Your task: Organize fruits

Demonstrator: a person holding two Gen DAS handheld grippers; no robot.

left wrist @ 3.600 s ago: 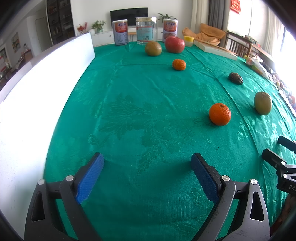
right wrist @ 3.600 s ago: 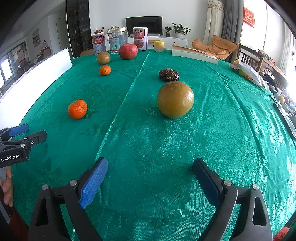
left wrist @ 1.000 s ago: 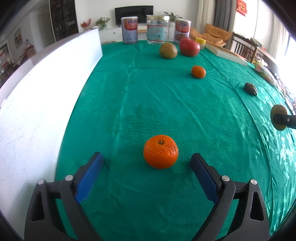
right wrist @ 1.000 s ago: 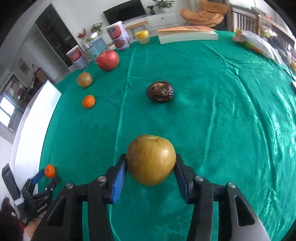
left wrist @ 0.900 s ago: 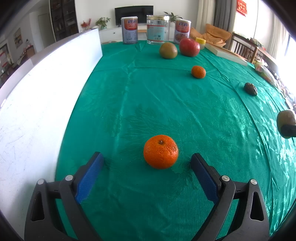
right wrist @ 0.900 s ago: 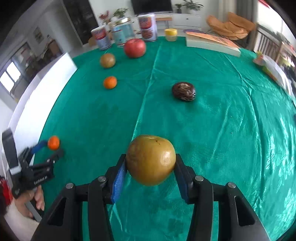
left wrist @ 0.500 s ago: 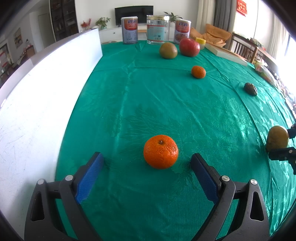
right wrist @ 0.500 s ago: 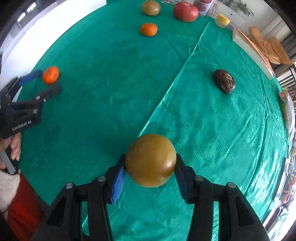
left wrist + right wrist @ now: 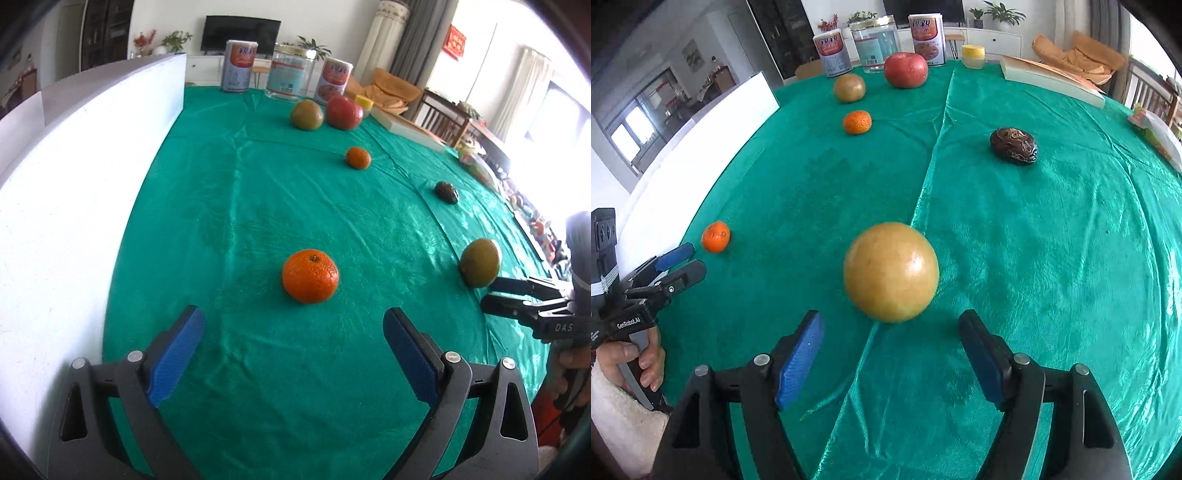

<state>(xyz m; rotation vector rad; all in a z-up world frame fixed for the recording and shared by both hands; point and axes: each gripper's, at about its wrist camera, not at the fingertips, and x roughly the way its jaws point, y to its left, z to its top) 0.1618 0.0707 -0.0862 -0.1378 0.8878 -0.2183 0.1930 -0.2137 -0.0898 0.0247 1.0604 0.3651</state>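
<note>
A yellow-green pear (image 9: 891,271) lies on the green cloth just in front of my right gripper (image 9: 891,360), which is open and empty; the pear also shows in the left wrist view (image 9: 479,262). An orange (image 9: 310,276) sits just ahead of my open, empty left gripper (image 9: 291,352); it also shows in the right wrist view (image 9: 716,236). Farther back are a small orange (image 9: 857,122), a green-brown fruit (image 9: 849,87), a red apple (image 9: 905,69) and a dark wrinkled fruit (image 9: 1014,145).
A white board (image 9: 55,184) runs along the table's left side. Two cans (image 9: 928,34) and a glass jar (image 9: 874,41) stand at the far edge, with a yellow cup (image 9: 973,56) and a flat box (image 9: 1051,80) to their right.
My right gripper carried the pear down and left, set it on the cloth, opened and drew back a little. The left gripper has stayed still behind the orange.
</note>
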